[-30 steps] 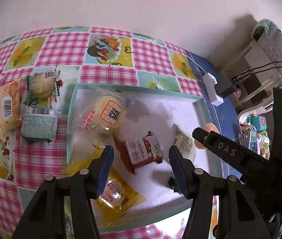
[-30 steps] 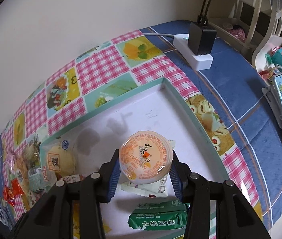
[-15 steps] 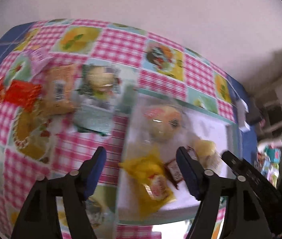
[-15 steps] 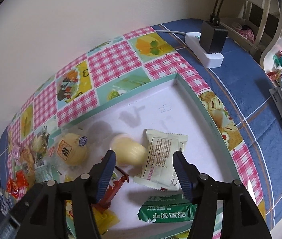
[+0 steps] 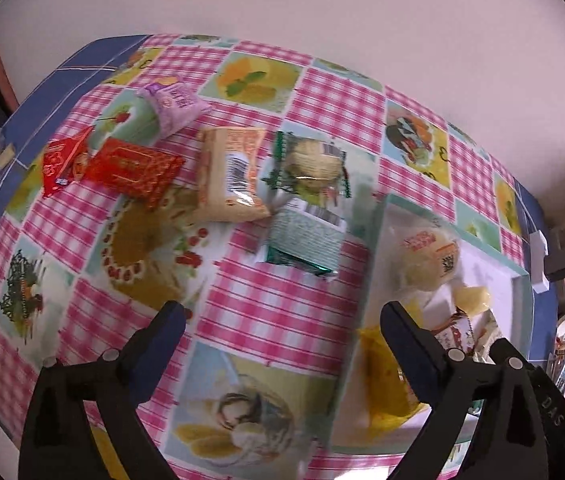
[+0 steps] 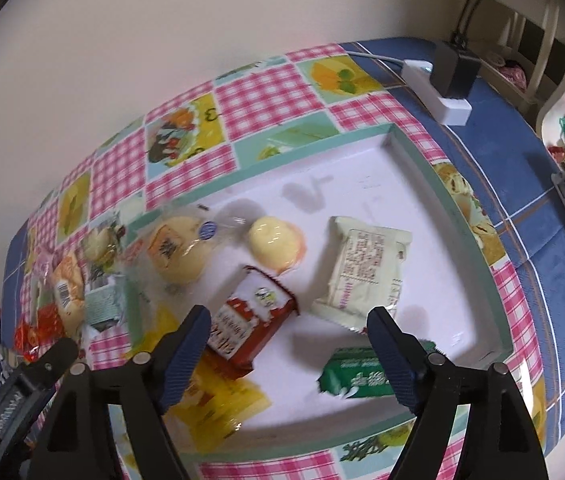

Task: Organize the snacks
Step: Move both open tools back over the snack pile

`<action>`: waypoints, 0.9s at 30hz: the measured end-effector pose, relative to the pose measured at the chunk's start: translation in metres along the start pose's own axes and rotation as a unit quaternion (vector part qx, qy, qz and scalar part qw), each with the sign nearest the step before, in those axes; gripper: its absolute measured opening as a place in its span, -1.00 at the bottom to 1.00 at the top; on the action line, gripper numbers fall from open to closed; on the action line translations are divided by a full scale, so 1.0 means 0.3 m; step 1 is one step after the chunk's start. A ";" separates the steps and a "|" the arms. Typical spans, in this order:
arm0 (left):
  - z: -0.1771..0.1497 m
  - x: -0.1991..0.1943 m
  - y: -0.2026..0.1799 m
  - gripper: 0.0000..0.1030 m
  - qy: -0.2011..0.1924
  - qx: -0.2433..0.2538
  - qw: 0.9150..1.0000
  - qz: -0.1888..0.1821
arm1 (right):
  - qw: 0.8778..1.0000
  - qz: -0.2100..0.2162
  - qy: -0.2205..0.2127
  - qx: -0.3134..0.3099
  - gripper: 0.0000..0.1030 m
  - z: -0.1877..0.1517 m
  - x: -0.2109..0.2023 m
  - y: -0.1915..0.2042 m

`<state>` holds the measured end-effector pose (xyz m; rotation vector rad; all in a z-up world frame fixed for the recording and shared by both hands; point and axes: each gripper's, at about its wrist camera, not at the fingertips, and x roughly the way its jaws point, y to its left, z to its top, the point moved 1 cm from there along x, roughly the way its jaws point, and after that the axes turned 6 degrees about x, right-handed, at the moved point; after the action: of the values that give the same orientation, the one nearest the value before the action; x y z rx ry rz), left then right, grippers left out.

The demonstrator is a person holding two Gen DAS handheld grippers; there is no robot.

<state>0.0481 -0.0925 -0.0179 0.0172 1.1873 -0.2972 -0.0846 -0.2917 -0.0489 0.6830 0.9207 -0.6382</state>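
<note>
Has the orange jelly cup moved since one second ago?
Yes. The jelly cup was between the right gripper's jaws; now it lies on its side in the tray, left of the white packet.

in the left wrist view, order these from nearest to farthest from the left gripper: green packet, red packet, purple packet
1. green packet: on the tablecloth just left of the tray, straight ahead of the opening, empty left gripper.
2. red packet: further out, to the left.
3. purple packet: farthest, near the table's far left edge.
</note>
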 end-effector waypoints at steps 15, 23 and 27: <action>0.099 -0.090 0.270 0.95 -0.068 -0.034 0.997 0.014 | 0.998 0.052 -0.013 -0.034 0.97 -0.039 0.005 0.201; 0.123 -0.098 0.419 0.95 -0.070 -0.073 0.995 0.023 | 0.994 0.083 -0.022 -0.070 0.97 -0.076 0.007 0.344; 0.123 -0.090 0.454 0.95 -0.066 -0.084 0.994 0.018 | 0.991 0.099 -0.024 -0.087 0.96 -0.095 0.015 0.407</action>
<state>0.1048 0.0380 0.0015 -0.1262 1.0767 -0.1639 -0.0058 -0.1949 -0.0346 0.5907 0.8402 -0.3911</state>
